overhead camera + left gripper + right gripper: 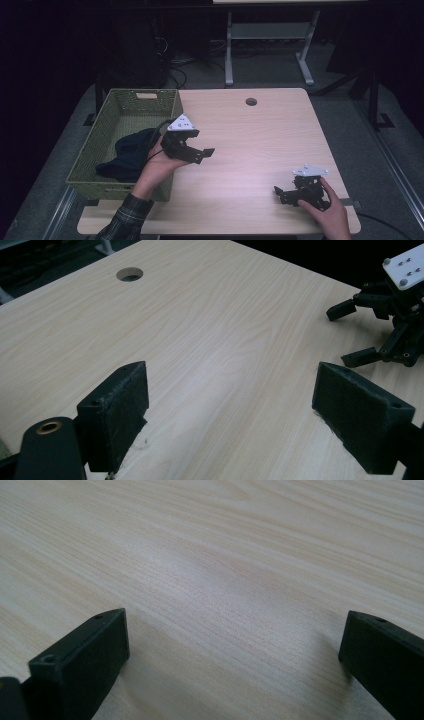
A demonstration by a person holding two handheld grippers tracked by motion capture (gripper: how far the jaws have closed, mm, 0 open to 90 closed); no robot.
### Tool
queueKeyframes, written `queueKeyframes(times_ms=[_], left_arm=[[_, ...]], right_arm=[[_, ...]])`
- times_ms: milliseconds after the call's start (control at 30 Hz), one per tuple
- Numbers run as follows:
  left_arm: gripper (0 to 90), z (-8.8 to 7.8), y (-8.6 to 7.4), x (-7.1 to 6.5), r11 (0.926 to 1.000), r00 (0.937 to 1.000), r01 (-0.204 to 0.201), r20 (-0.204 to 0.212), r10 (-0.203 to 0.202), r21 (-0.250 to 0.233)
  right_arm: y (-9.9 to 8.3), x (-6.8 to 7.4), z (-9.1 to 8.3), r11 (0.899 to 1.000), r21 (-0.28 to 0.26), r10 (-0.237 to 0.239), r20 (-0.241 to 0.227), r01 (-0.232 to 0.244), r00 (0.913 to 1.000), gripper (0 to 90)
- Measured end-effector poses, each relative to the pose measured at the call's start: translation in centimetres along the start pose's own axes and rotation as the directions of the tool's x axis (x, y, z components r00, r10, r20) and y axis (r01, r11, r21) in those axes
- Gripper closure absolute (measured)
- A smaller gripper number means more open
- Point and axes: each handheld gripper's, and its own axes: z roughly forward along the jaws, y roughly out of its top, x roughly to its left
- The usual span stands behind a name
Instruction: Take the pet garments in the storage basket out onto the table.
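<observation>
Hovering left gripper (200, 150), right gripper (282, 192) (both agape), dark cloth (131, 152) in basket (117, 95)

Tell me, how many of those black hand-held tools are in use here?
2. The left tool is held above the table beside the green basket; the right tool rests low near the table's front right corner. Both stand open.

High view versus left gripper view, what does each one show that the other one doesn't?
High view alone: a green woven basket at the table's left edge holding dark cloth, the person's hands and a plaid sleeve, and a desk frame beyond. Left gripper view alone: the left gripper jaws close up, wide apart, with bare wood between. Both share the wooden table, its round hole and the right gripper.
</observation>
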Motion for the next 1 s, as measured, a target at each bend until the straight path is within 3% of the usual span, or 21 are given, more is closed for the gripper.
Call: queueKeyframes(times_ms=[733, 1000], left_arm=[[14.6, -2.6, -1.1, 2.8, 0.9993, 0.9975, 0.031, -0.063, -0.033, -0.023], [14.6, -3.6, -1.9, 4.1, 0.9976, 0.9941, 0.059, -0.089, -0.062, -0.034]], right_arm=[[0.0, 0.0, 0.0, 1.000, 0.000, 0.002, 0.000, -0.002, 1.0000, 0.0], [0.0, 0.0, 0.0, 1.000, 0.000, 0.003, 0.000, -0.003, 1.0000, 0.0]])
